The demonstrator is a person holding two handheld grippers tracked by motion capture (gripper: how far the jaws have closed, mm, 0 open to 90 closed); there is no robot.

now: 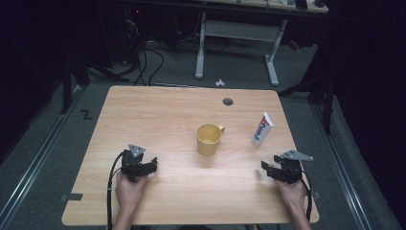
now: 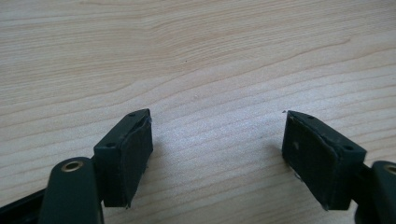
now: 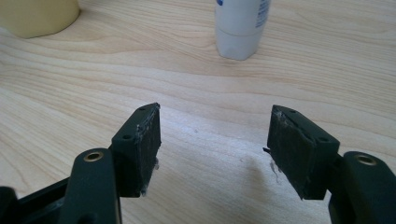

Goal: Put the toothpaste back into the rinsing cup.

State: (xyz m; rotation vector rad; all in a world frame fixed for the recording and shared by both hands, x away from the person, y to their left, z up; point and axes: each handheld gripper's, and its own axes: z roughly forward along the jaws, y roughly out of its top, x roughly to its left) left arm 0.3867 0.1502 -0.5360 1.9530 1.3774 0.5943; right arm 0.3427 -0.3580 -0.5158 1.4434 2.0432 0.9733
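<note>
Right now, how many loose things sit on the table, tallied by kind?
Yellow mug: 1
Toothpaste tube, standing cap-down: 1
Total: 2

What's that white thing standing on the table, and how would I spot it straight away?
Start from the wooden table and find the yellow mug near its middle. To the mug's right, ahead of the right gripper, stands a white toothpaste tube, cap down and leaning slightly. It is the one tall, slim white thing there, with red and blue print, while its neighbour is round and plain yellow.
</note>
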